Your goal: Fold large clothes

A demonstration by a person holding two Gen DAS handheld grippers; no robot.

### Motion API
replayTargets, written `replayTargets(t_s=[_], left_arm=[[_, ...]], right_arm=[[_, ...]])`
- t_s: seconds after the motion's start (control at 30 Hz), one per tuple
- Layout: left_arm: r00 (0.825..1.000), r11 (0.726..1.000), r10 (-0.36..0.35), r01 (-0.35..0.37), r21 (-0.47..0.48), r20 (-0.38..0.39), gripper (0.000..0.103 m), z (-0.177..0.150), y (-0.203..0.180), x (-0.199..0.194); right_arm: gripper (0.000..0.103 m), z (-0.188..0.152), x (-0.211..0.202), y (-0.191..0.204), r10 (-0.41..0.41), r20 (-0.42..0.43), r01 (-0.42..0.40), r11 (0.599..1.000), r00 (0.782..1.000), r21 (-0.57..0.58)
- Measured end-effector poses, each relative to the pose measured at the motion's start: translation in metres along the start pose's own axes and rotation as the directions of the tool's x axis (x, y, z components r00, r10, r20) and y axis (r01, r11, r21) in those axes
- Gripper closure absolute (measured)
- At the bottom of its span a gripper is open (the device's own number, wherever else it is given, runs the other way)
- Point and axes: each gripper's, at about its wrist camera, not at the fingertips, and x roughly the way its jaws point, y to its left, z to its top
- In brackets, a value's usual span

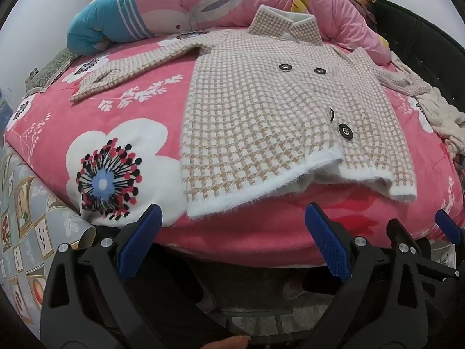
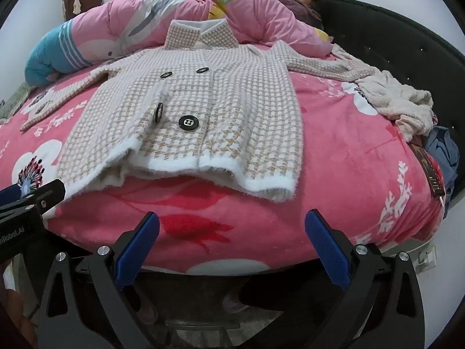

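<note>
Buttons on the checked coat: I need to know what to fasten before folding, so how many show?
4. Upper pair on the chest; lower pair nearer the hem, one of them tilted edge-on. More may hide under the front flap.

The coat (image 1: pixel 279 110) lies flat on the bed (image 1: pixel 116 122), quilt (image 1: pixel 180 3) heaped behind it.

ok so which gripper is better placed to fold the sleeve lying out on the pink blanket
Probably left. The left gripper hangs open below the jacket's hem on the side where that sleeve lies; the right gripper sits farther away.
</note>
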Motion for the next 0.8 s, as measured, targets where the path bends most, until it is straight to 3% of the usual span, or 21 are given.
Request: replayTargets(t_s=[0.8], left_arm=[[1.0, 1.0, -0.003, 0.003, 0.001, 0.005, 0.008, 0.0011, -0.0013, -0.0027]], right_arm=[[0.005, 0.0049, -0.0063, 0.0003, -0.012, 0.024, 0.012, 1.0, 1.0, -0.008]])
